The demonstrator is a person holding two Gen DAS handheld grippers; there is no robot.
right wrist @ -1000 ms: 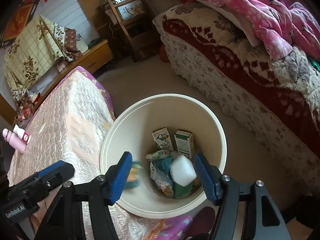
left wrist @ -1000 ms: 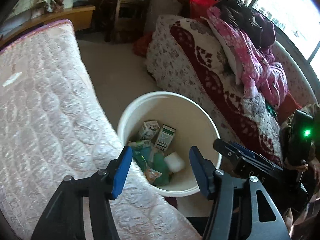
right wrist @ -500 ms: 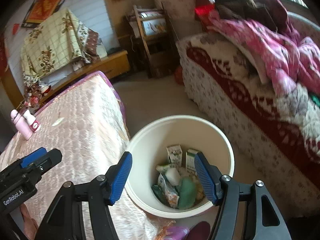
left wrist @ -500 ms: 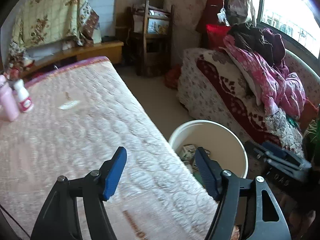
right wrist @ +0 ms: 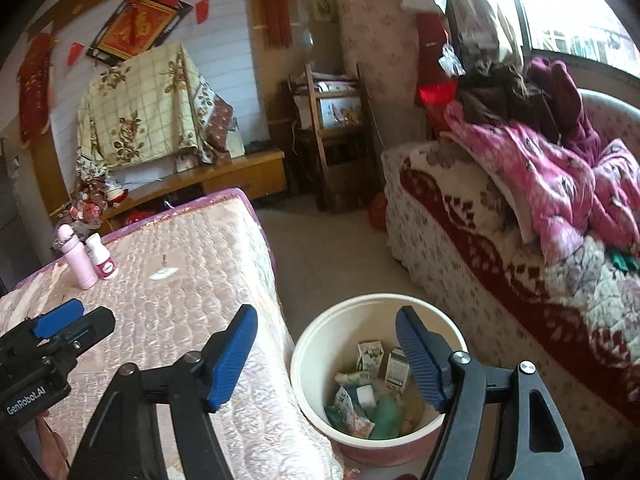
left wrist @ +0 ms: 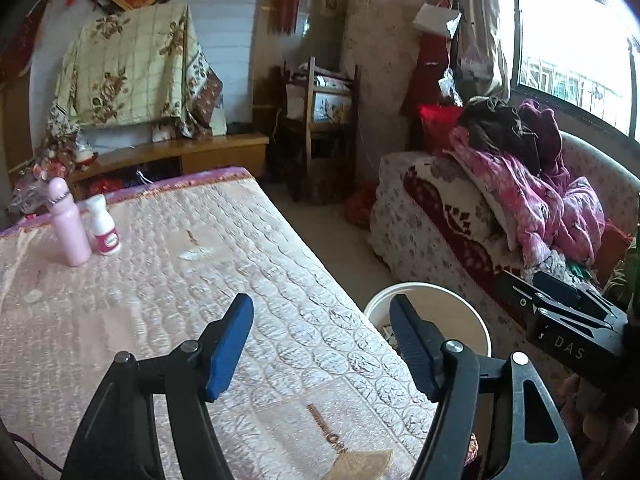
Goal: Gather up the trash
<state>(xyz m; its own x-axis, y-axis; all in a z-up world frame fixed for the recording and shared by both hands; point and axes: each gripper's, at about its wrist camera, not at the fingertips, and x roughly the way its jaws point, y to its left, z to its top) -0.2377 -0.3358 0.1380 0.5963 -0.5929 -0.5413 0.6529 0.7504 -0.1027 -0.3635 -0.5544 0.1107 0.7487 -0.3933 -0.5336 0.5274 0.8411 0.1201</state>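
Now both tools (left wrist: 320,344) (right wrist: 326,354) agape, empty.

The bin (right wrist: 320,344) stands between mattress (right wrist: 168,320) and sofa (right wrist: 500,300), holding 2 cartons (right wrist: 370,356).

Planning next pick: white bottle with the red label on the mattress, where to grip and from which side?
Grip the white bottle on its narrower upper body, above the wide red-labelled base. It stands upright, so come in level with the jaws either side. Approach from the near, bucket-facing side: the taller pink bottle stands close against its other side, leaving little finger room there. The left gripper is open and nearer.
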